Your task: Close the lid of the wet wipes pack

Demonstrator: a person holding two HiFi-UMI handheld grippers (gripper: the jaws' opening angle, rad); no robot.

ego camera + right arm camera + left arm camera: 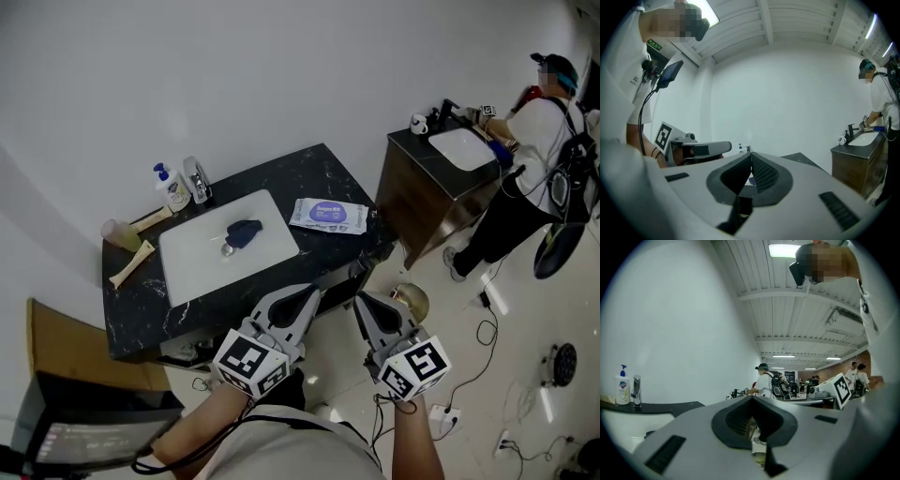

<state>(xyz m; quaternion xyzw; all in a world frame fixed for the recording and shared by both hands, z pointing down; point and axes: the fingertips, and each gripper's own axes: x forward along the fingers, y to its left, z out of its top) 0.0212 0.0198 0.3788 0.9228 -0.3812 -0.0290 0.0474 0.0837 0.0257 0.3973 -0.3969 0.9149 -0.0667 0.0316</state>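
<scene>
I am holding my left hand-held gripper point(309, 298) and right hand-held gripper point(364, 305) level, both with jaws together and empty. The wet wipes pack point(327, 215) is lying on the desk point(309, 173) straight ahead, between them, long axis crosswise, neither clearly nearer.

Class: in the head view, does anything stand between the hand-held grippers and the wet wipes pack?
Nothing visible does. The white-and-purple wet wipes pack lies uncovered on the black marble counter; the left hand-held gripper and the right hand-held gripper hang short of its front edge, bare countertop between.
</scene>
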